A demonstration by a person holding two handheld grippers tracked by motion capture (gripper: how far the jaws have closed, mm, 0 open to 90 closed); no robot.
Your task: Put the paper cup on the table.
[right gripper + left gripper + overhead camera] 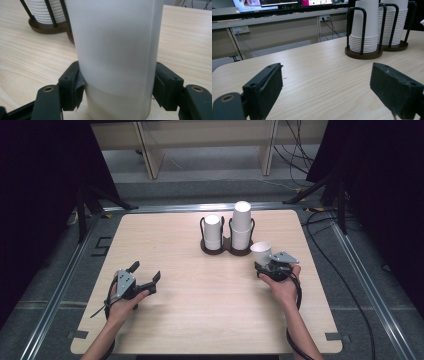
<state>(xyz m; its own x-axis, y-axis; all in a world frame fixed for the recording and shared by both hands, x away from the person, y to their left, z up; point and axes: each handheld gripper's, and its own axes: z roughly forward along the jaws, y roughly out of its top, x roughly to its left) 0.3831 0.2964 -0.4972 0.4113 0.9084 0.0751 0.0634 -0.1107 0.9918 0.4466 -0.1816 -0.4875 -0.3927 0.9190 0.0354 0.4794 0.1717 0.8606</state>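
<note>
A white paper cup [261, 252] [117, 50] stands upright, mouth up, between the jaws of my right gripper [265, 265] [117, 87], which is shut on its lower part just right of the cup holder. The dark two-ring cup holder [226, 247] [364, 53] at the table's far middle carries a shorter stack of white cups [212, 231] [364, 27] on the left and a taller stack [241, 222] [393, 22] on the right. My left gripper [146, 273] [325, 90] rests low at the front left of the table, open, nothing between its pads.
The light wooden table [200, 295] has rounded corners and a metal frame around it. Beyond its far edge are bench legs [150, 155] and loose cables [300, 150] on the floor. Dark curtains stand at both sides.
</note>
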